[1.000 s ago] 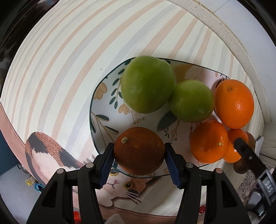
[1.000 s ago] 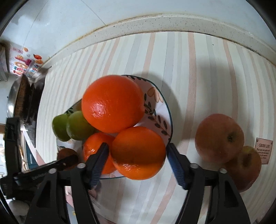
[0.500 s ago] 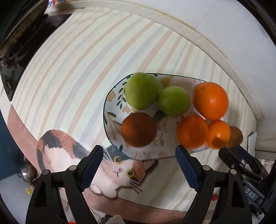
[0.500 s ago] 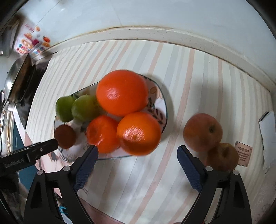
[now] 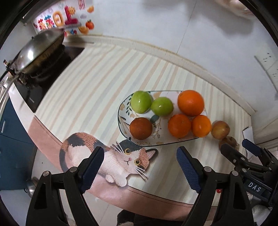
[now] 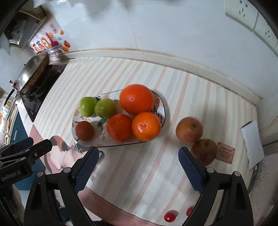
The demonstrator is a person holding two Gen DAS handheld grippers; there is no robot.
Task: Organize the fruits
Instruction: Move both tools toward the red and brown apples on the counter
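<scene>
Both of our tools hang open above the table with nothing between their blue pads. Ahead of the left tool [image 5: 139, 166] lies the patterned plate [image 5: 121, 111], just beyond its fingertips. On it we see two green fruits [image 5: 141, 101] at the far side, touching each other, a dark brownish orange [image 5: 140, 128] nearest us, and three bright oranges [image 5: 190, 103] grouped toward the right tool's side. Ahead of the right tool [image 6: 138, 165] the same plate [image 6: 161, 107] sits a little to its left. To that tool's right, off the plate, two reddish apples [image 6: 189, 129] rest on the table touching each other, with a small brown card [image 6: 225, 152] and a white paper [image 6: 252, 141] beyond them. Nothing stands between either tool and the plate.

The table [image 5: 90, 90] wears a pale striped cloth with a calico cat print [image 5: 107, 156] under the left tool. Far to the left a wok [image 5: 36, 52] sits on a black stove top. A white tiled wall [image 6: 156, 26] runs behind, with a colourful sticker [image 5: 64, 19] and wall sockets [image 6: 240, 12].
</scene>
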